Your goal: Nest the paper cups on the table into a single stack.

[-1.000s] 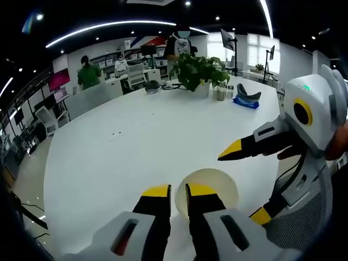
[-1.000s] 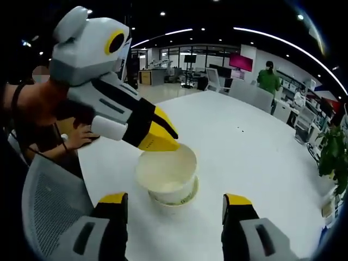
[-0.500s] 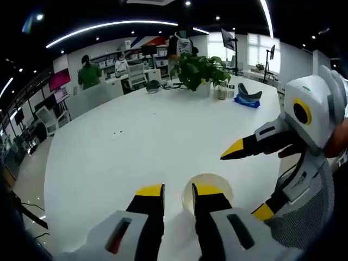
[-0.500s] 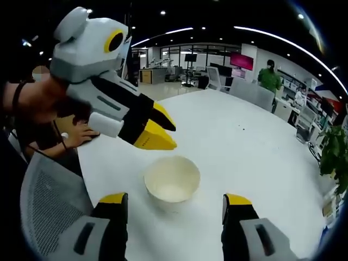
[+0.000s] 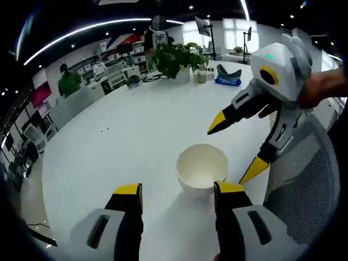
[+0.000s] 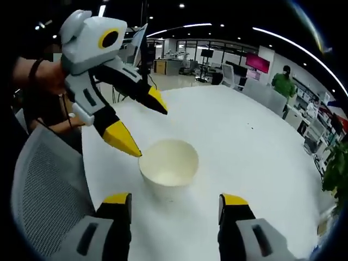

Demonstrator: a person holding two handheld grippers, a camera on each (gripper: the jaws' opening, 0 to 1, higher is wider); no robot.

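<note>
Both claws wider (cup stack (image 5: 202, 173) released)

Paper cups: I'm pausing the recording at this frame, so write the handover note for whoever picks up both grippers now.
Left gripper: open, empty, jaws either side of the paper cups.
Right gripper: open, empty, facing them from the opposite side.
The cups stand upright on the white table near its edge and look like one nested stack; the count cannot be told.
Done: nesting appears finished, stack released.
Left: check for stray cups; potted plant and other items sit at the far side.
</note>
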